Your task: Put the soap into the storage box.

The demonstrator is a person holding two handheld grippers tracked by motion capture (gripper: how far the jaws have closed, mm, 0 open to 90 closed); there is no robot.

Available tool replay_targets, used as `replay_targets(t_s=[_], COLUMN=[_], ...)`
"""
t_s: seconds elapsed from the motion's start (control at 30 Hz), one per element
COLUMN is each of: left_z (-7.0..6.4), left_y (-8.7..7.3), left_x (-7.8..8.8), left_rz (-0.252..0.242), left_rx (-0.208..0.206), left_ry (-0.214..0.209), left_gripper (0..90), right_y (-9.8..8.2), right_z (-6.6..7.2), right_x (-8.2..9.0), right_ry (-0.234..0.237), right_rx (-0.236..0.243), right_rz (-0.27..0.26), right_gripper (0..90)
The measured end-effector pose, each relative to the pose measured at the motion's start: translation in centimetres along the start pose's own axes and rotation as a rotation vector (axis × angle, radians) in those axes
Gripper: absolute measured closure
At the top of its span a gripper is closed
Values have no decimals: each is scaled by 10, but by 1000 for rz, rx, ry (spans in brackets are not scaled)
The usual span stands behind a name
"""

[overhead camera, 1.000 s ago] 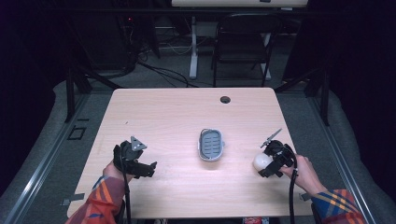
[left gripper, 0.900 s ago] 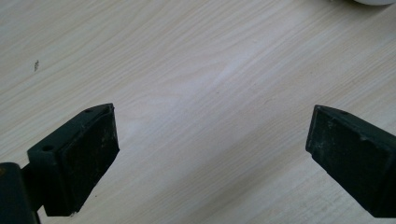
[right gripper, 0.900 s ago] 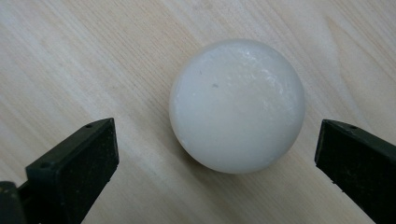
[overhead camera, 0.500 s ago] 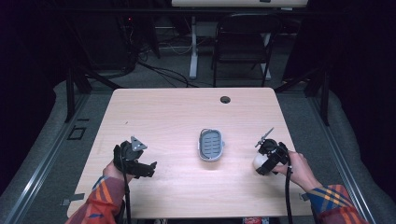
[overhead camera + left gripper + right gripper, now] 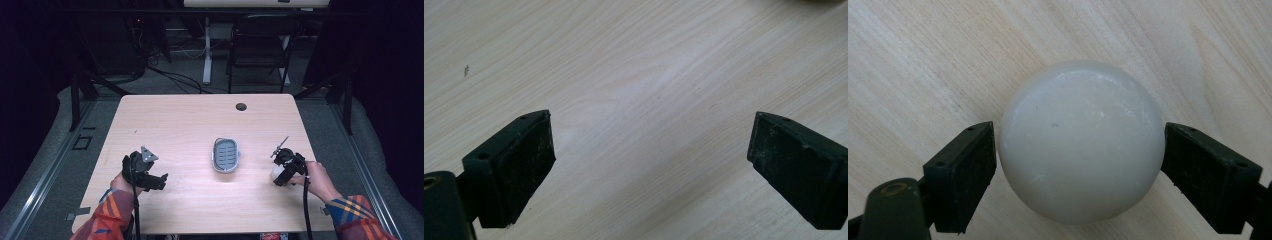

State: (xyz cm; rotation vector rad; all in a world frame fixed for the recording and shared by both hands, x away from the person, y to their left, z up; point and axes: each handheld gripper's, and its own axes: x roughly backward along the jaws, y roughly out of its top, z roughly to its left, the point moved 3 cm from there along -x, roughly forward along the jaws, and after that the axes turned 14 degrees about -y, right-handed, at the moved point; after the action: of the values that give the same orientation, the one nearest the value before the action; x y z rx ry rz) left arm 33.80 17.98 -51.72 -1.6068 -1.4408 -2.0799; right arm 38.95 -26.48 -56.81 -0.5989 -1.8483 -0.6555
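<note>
A white rounded lump like a bar of soap [image 5: 1080, 150] lies on the wooden table [image 5: 175, 125] near its right edge. My right gripper [image 5: 1080, 172] has just been closing on it. Both black pads [image 5: 965, 175] now touch its sides. In the high view the soap [image 5: 276, 173] peeks out just left of the right gripper [image 5: 281, 175]. A grey oval soap dish [image 5: 226, 155] sits in the middle of the table, empty. My left gripper [image 5: 157, 181] rests at the front left. Its jaws [image 5: 649, 165] stand wide apart over bare wood.
A small dark round hole [image 5: 241, 106] marks the table's far edge. Behind the table stand a folding chair [image 5: 260, 50] and a white desk leg [image 5: 207, 55], with cables on the floor.
The right gripper has shifted slightly left over the white soap, and its jaws have narrowed onto it. The left hand and the soap dish have not moved.
</note>
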Motion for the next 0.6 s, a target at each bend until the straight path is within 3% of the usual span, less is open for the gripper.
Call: replay_targets(t_s=[0.23, 0.3, 0.37, 0.57, 0.6], left_z=[0, 0, 0, -1, -1], left_y=[0, 0, 0, 0, 0], left_x=[-1, -1, -1, -1, -1], left_rz=[-1, 0, -1, 1, 1], left_rx=[-3, -3, -3, -3, -3], left_ry=[-1, -1, -2, -6, -6], left_gripper=[53, 53, 53, 53, 53], right_y=[1, 0, 1, 0, 1], right_z=[0, 2, 0, 3, 1], right_x=[0, -2, 0, 0, 2], right_ry=[-3, 4, -11, -3, -3], right_rx=[14, -3, 34, 13, 37], right_rz=[16, 3, 28, 3, 23], right_gripper=[230, 232, 234, 237, 237])
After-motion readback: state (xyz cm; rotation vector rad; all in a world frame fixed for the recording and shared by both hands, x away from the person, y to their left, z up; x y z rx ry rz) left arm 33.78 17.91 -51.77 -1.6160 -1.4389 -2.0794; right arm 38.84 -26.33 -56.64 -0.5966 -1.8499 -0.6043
